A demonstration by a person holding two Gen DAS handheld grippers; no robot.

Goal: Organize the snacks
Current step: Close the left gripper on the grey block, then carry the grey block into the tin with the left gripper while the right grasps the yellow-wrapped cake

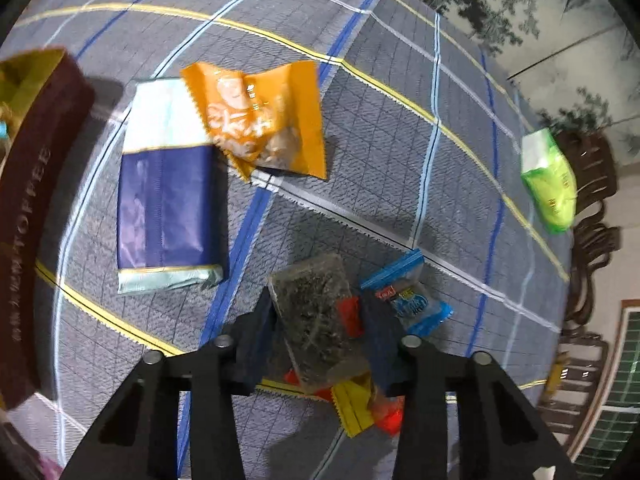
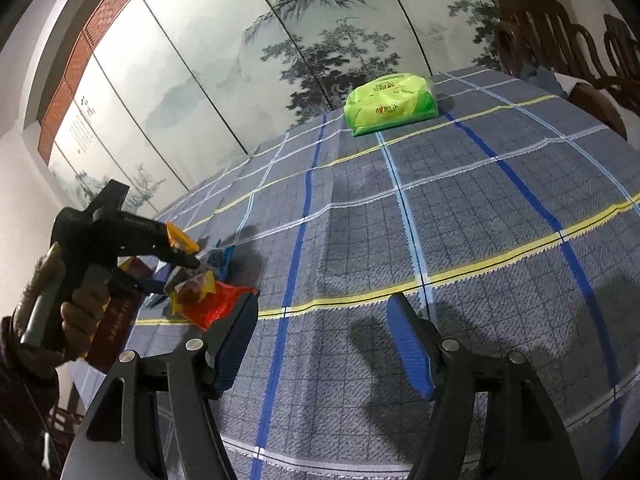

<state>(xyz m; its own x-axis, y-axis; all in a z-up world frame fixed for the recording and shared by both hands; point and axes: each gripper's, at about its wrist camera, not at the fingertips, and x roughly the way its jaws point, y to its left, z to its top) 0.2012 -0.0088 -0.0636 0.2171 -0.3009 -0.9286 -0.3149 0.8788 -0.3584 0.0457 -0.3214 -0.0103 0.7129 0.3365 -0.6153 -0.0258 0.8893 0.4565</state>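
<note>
My left gripper [image 1: 320, 316] is shut on a clear packet of dark flaky snack [image 1: 316, 320] and holds it above the plaid tablecloth [image 1: 400, 160]. Under it lie a red and yellow packet [image 1: 360, 408] and a blue packet [image 1: 412, 300]. An orange snack bag [image 1: 260, 120] overlaps a blue and white pack [image 1: 168, 200] further off. A dark red toffee box [image 1: 32, 200] stands at the left. My right gripper [image 2: 324, 320] is open and empty over the cloth. In its view the left gripper [image 2: 176, 248] is at the left above the red packet [image 2: 212, 304].
A green tissue pack [image 2: 390, 106] lies near the far table edge, also in the left wrist view [image 1: 548, 180]. Dark wooden chairs [image 2: 560, 40] stand past the table at the right. A painted wall panel [image 2: 280, 40] is behind the table.
</note>
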